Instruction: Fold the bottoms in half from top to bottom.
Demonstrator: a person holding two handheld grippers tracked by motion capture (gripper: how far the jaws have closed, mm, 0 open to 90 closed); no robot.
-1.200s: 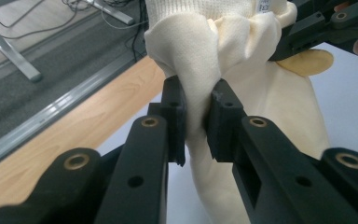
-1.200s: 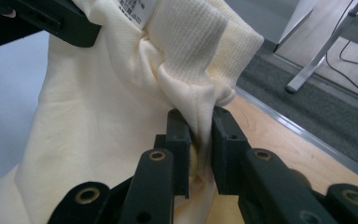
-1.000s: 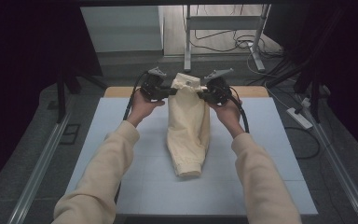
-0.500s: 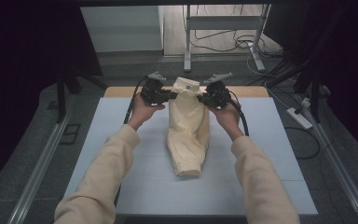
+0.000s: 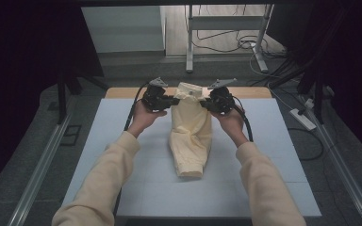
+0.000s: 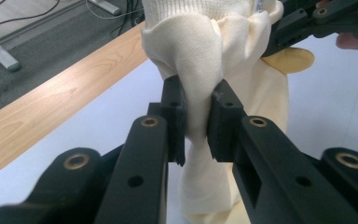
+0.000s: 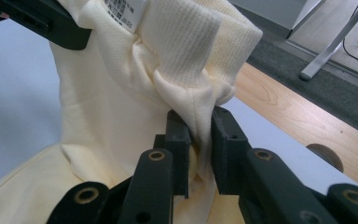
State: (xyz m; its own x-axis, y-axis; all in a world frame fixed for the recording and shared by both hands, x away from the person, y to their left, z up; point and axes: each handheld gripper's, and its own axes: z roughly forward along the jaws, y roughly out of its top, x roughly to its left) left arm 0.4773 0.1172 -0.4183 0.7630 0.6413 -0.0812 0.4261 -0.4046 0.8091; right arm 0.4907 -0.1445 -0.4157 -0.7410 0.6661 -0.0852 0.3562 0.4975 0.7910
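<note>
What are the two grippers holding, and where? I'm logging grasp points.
Both hold the cream garment: left gripper and right gripper each pinch bunched fabric beside its ribbed collar.

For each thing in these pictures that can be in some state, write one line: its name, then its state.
Cream sweatshirt: bunched, top lifted by both grippers, lower end on the mat.
Left gripper: shut on a fold of the sweatshirt.
Right gripper: shut on a fold near the ribbed collar.
White mat: flat on the table.

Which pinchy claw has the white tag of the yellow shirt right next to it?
The left gripper. In the right gripper view the label sits beside it, while the right gripper pinches the shirt lower down.
</note>
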